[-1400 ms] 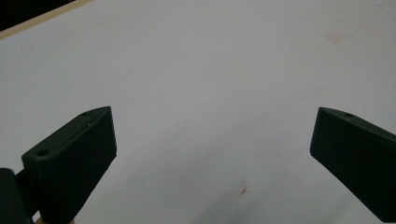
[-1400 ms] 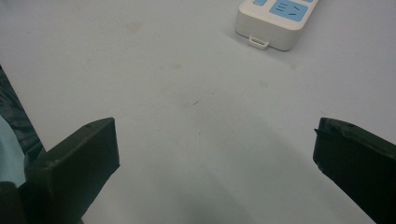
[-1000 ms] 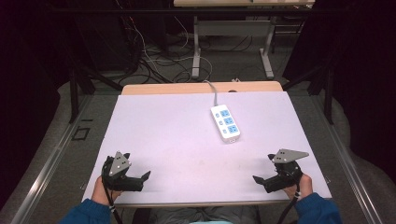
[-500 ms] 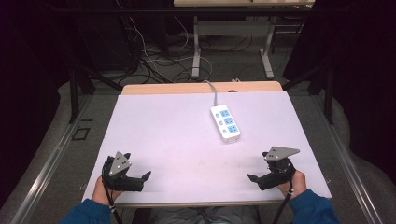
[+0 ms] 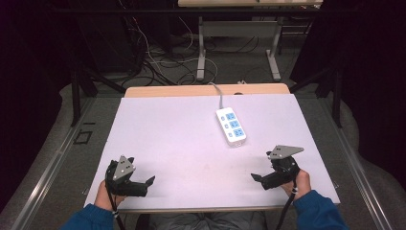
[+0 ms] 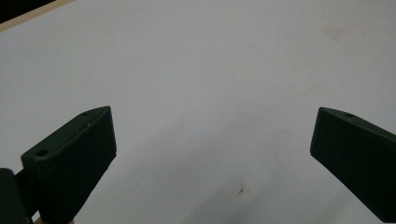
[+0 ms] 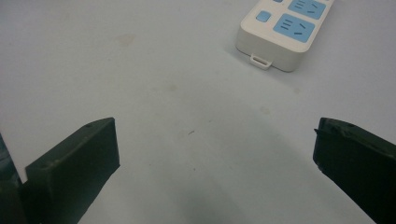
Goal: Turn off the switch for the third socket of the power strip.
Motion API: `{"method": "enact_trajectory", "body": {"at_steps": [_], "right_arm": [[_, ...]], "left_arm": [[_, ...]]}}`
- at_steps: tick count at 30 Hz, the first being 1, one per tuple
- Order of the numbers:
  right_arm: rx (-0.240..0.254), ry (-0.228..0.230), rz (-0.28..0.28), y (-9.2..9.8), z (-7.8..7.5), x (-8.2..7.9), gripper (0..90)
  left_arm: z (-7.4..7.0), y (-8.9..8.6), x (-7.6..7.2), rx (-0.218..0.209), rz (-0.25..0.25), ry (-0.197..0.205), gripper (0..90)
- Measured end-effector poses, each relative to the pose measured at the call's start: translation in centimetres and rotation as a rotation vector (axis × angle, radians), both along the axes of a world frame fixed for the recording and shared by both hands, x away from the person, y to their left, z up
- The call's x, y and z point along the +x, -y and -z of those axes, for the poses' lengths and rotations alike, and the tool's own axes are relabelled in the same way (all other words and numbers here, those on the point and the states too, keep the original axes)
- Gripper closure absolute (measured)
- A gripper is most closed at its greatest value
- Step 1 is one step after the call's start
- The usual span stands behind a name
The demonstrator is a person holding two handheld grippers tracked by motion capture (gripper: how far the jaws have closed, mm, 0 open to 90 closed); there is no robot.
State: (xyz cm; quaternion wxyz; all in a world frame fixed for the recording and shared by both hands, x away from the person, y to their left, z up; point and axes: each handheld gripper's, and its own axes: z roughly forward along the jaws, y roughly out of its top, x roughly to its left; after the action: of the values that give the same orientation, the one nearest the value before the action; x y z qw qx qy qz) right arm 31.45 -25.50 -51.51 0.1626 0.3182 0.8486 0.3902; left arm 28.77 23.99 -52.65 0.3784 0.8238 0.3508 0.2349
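Black jaws stand wide apart on the right gripper (image 5: 261, 180), nothing between them, and it sits low over the white table (image 5: 191, 139) near the front right corner, the hand behind it in a blue sleeve. Its jaws point inward along the front edge, toward the middle of the table. Out from there, up and a little inward, lies the power strip (image 5: 231, 126), white with blue sockets, well apart from the gripper and resting flat on the right half of the table. Its long axis runs from the back edge toward the front, slightly slanted, with the cable (image 5: 219, 93) leaving its far end and going over the back edge. The near short end is the one that faces this gripper, and in the right gripper view the power strip (image 7: 285, 28) shows up at the top, right of centre, bare table between it and the jaws.

Over at the front left corner, the left gripper (image 5: 149, 183) is also spread wide and empty, jaws turned inward, with plain table ahead of it. It is clearly the farther one. So my call: the right hand has the shorter reach, forward and slightly inward to meet that near end
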Motion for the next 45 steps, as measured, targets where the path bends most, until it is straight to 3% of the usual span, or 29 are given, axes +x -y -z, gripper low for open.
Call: {"method": "enact_trajectory", "body": {"at_steps": [45], "right_arm": [[0.034,-0.003,0.019,-1.5,-0.8,5.7,0.1]], "left_arm": [[0.2,0.3,0.4,0.019,0.019,-0.017,0.3]]}}
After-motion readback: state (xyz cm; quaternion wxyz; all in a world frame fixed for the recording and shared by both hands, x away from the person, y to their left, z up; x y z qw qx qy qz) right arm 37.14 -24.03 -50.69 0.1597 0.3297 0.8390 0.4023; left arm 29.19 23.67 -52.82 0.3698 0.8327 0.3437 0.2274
